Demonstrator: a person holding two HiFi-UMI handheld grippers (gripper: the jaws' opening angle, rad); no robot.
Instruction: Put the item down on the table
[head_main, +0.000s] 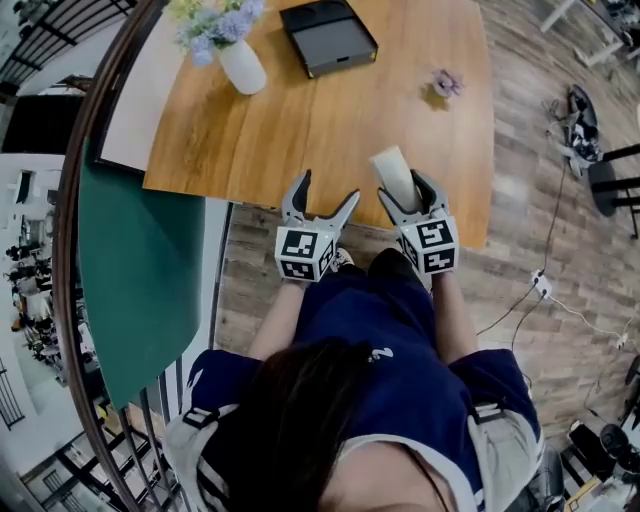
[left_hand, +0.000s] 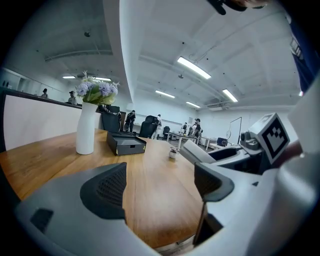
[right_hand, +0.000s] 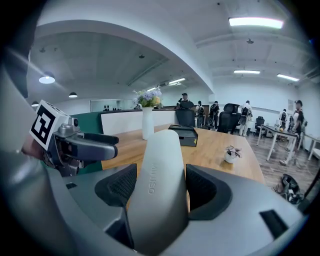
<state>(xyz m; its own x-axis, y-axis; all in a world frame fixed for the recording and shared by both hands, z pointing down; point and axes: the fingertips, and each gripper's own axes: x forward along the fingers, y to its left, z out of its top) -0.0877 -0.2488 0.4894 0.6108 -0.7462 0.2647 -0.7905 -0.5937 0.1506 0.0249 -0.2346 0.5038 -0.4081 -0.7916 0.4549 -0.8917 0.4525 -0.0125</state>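
Note:
A pale grey oblong case (head_main: 392, 168) with rounded ends stands out from my right gripper (head_main: 405, 193), which is shut on it over the near edge of the wooden table (head_main: 330, 130). In the right gripper view the case (right_hand: 159, 170) fills the gap between the two dark pads and points toward the tabletop. My left gripper (head_main: 325, 190) hovers just left of it at the same table edge, open with nothing between its fingers (left_hand: 107, 192). The left gripper view shows the case (left_hand: 197, 152) held off to the right, above the wood.
On the far half of the table stand a white vase of flowers (head_main: 240, 62), a black box (head_main: 328, 38) and a small potted plant (head_main: 446, 84). A green partition (head_main: 140, 270) runs along the left. Cables and a power strip (head_main: 540, 285) lie on the floor at right.

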